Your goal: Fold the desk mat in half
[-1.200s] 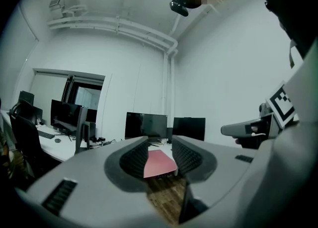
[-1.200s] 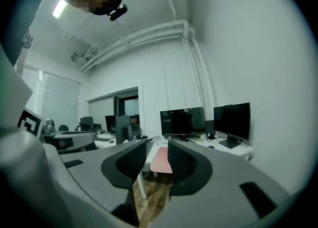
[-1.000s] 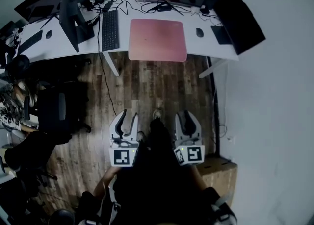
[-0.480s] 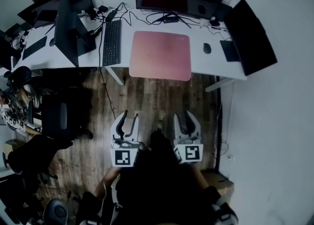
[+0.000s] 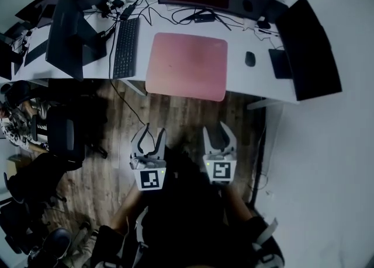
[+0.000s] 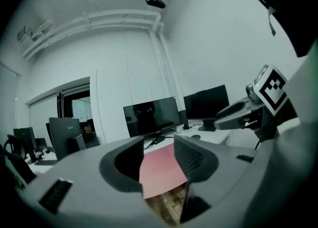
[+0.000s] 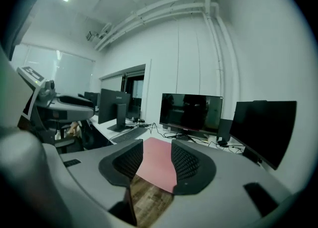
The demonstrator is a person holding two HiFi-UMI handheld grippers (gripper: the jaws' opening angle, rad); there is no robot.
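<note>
Head view: pink mat [image 5: 187, 65] flat on desk [image 5: 241, 80], long axis 9-to-3, at 12 o'clock from both claws, well apart. Left claw [image 5: 153, 137] and right claw [image 5: 217, 135] equally near.
Left gripper view: jaws moderately apart, just been opening, nothing between them.
Right gripper view: same, empty.

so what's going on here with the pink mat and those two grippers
A person holds the left gripper and the right gripper over the wooden floor, short of the white desk. Both sets of fingers have just been opening and have nothing between them. The pink desk mat lies flat and unfolded on the desk, between a keyboard and a mouse, with neither gripper touching it. The fold has not started.
</note>
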